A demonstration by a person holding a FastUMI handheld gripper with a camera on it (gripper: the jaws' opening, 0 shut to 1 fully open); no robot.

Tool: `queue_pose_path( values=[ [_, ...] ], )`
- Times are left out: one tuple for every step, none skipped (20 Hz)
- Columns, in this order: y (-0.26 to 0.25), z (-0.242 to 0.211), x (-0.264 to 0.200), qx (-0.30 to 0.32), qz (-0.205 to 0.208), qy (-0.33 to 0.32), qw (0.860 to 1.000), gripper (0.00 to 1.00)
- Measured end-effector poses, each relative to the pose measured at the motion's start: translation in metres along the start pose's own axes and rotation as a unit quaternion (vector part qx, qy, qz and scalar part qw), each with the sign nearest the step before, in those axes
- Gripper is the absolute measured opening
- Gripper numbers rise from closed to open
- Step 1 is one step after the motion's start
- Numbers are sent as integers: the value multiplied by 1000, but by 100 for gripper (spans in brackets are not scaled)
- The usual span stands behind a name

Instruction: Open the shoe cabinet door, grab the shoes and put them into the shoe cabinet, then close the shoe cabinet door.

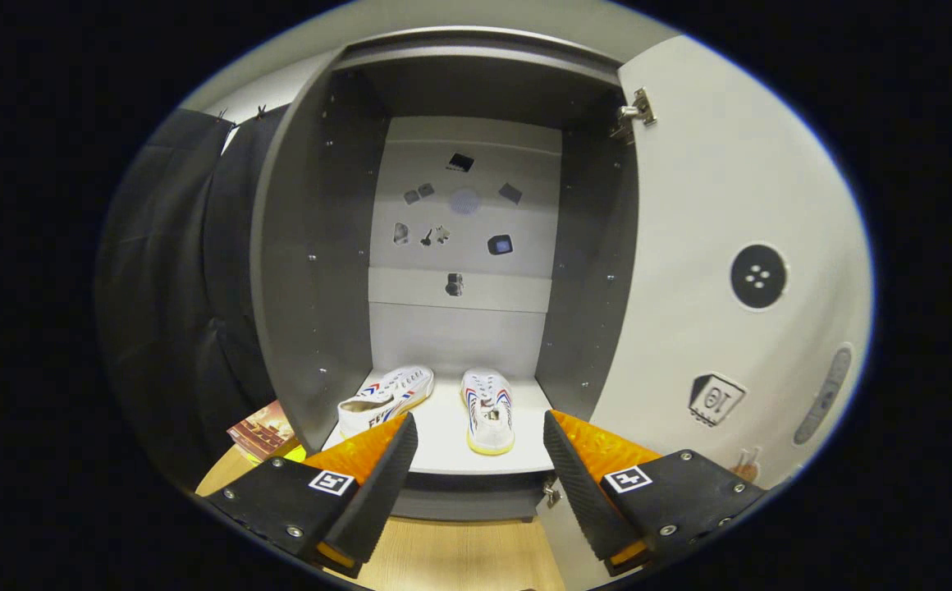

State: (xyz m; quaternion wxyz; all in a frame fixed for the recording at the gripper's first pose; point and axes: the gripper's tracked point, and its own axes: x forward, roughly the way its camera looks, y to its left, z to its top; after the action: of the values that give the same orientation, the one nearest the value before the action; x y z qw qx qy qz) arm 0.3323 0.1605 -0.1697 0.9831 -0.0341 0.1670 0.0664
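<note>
While the shoe cabinet (459, 246) stands with its door (722, 246) swung wide to the right of the opening, the gripper (480, 460) hovers just in front of the cabinet's bottom shelf (447, 435), its two fingers spread well apart and pinching nothing. Both shoes already lie inside on that shelf. The left shoe (386, 398) rests near the cabinet's left wall, turned at an angle, and the tip of the left finger partly covers its near end. The right shoe (488, 410) lies near the middle of the shelf, pointing toward the cabinet's back panel, clear of both fingers and seen in the gap between them.

Bare shelf shows between the right shoe and the cabinet's right wall. Above the shoes the cabinet's inside is open up to its top. The door's inner face carries a hinge (636, 111) near the cabinet's top corner. Left of the cabinet hangs dark cloth (172, 287), and a small stack of books (263, 431) lies by the cabinet's lower left corner on the wooden floor (451, 558), which runs below the cabinet's front edge.
</note>
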Motion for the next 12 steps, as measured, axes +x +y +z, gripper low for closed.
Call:
queue_pose_path(
  values=[
    [-2, -1, -16, 4, -1, -2, 1000, 95],
    [-5, 0, -34, 7, -2, -5, 1000, 95],
    [-9, -1, -50, 11, -5, -8, 1000, 95],
    [-15, -3, -67, 13, -8, -11, 1000, 95],
    [-20, -5, -82, 15, -13, -14, 1000, 95],
    [-25, -9, -99, 17, -18, -15, 1000, 95],
    [-30, -12, -114, 18, -24, -16, 999, 95],
    [-36, -16, -128, 19, -30, -17, 999, 95],
    [-44, -19, -142, 20, -38, -18, 999, 95],
    [-54, -23, -157, 21, -47, -18, 998, 95],
    [-65, -27, -172, 22, -57, -18, 998, 95],
    [-75, -30, -184, 23, -68, -18, 997, 95]
  ],
)
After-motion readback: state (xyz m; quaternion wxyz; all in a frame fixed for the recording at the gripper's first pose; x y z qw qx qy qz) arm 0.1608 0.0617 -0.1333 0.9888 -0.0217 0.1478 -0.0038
